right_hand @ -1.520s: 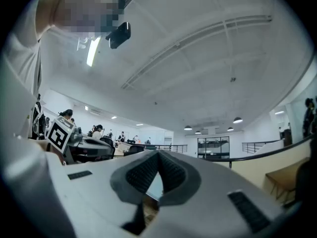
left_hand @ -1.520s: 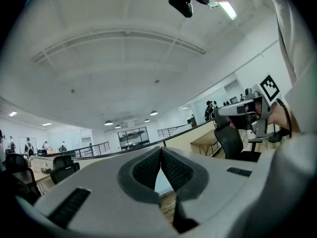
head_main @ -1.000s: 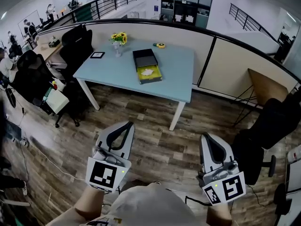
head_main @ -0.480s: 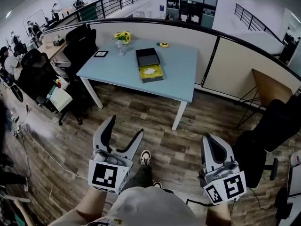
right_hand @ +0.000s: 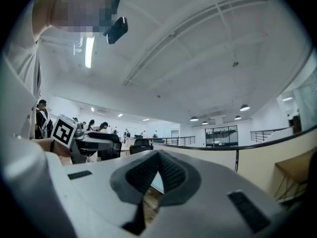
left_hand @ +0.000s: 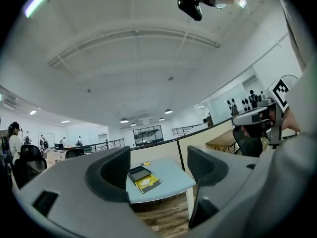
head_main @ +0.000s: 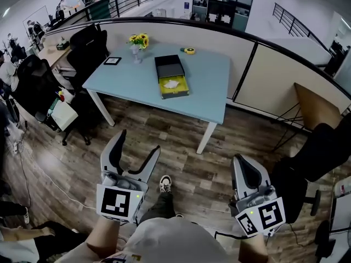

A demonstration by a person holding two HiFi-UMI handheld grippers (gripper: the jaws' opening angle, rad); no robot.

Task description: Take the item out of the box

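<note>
Open box (head_main: 171, 76) lies on the light-blue table (head_main: 208, 95), far ahead of the left gripper (head_main: 140, 141) and the right gripper (head_main: 238, 161).

The box is a flat rectangle in 2 halves that touch end to end: the black half (head_main: 169, 67) on the far side, the yellow half (head_main: 177, 89) on the near side w/ a small white item (head_main: 172, 83) lying in it. Its long axis runs away from the person, the near end leaning a bit to the right in the head view. It sits approx. at the table's middle, apart from the flowers (head_main: 138, 40). Left gripper: jaws have just been opening and stand wide apart, gripping nothing; the box shows far off through the gap. Right gripper: jaws together, tips touching, nothing held.
</note>
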